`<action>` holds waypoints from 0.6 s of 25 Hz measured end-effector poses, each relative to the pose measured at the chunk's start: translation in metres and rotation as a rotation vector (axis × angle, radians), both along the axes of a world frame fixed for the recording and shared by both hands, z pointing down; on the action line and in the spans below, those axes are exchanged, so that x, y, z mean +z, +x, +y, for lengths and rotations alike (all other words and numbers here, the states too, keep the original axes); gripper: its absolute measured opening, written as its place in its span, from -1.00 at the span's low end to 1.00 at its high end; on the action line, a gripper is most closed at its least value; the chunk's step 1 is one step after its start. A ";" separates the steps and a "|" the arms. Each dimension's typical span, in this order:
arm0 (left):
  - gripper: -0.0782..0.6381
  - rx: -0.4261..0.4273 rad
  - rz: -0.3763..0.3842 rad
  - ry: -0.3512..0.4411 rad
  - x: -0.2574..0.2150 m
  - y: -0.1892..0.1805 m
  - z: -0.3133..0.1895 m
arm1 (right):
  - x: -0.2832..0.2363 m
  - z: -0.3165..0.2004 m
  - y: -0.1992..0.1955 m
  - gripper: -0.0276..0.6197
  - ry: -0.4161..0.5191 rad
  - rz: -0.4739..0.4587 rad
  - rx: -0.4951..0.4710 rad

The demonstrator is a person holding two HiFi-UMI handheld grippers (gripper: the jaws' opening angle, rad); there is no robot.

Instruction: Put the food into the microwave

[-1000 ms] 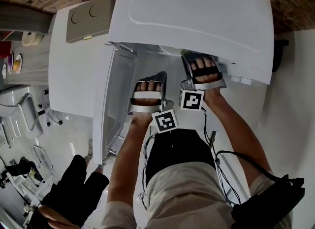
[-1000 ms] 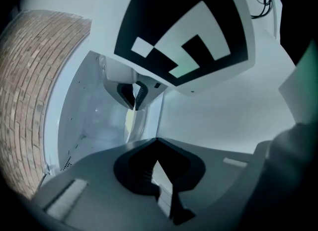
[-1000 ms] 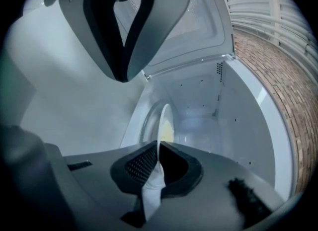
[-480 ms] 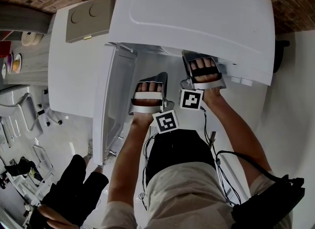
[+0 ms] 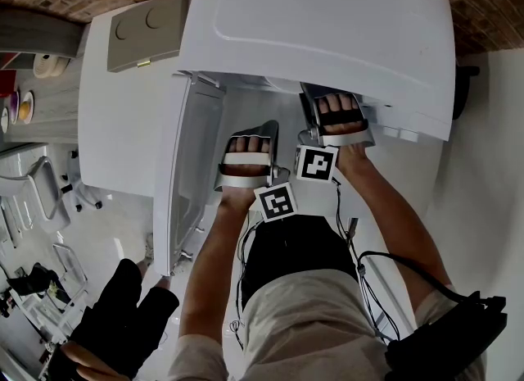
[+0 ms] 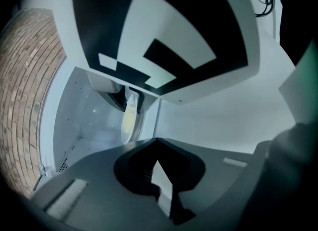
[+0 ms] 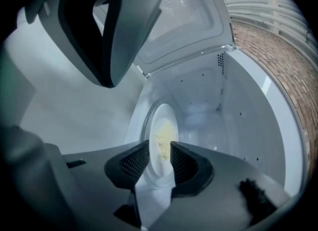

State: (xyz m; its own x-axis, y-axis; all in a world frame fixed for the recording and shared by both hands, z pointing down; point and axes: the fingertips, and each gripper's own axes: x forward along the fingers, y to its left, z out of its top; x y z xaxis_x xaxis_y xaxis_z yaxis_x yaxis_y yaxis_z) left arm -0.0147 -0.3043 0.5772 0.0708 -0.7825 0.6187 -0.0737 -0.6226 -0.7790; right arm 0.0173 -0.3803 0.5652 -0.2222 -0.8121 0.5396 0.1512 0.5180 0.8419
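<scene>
The plate [image 7: 158, 118] of pale yellow crumbly food [image 7: 164, 143] sits inside the microwave [image 7: 213, 111], centre of the right gripper view. Its near rim lies between your right gripper's [image 7: 160, 150] jaws, which have just been opening, evidently to release it. Your left gripper [image 6: 156, 140] hangs closed and empty, likely just keeping clear.

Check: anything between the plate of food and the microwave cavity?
Nothing visible. The door is open and the plate already sits inside the microwave. The right gripper has just been opening its jaws, with the plate's rim between them.
</scene>
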 end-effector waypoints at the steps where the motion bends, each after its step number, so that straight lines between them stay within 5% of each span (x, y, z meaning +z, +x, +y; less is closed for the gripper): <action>1: -0.76 0.001 0.000 0.000 0.000 0.000 0.000 | -0.001 0.000 0.000 -0.52 -0.003 -0.004 0.003; 15: -0.76 0.017 0.003 -0.002 0.000 0.004 0.001 | 0.017 0.020 0.015 -0.29 -0.087 0.022 0.031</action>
State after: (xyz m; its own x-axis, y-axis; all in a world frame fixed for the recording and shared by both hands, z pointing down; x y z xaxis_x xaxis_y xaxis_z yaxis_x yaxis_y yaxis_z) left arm -0.0102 -0.3030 0.5776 0.0857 -0.7797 0.6202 -0.0653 -0.6256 -0.7774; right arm 0.0327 -0.3599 0.5825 -0.1849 -0.7679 0.6132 0.1521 0.5941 0.7899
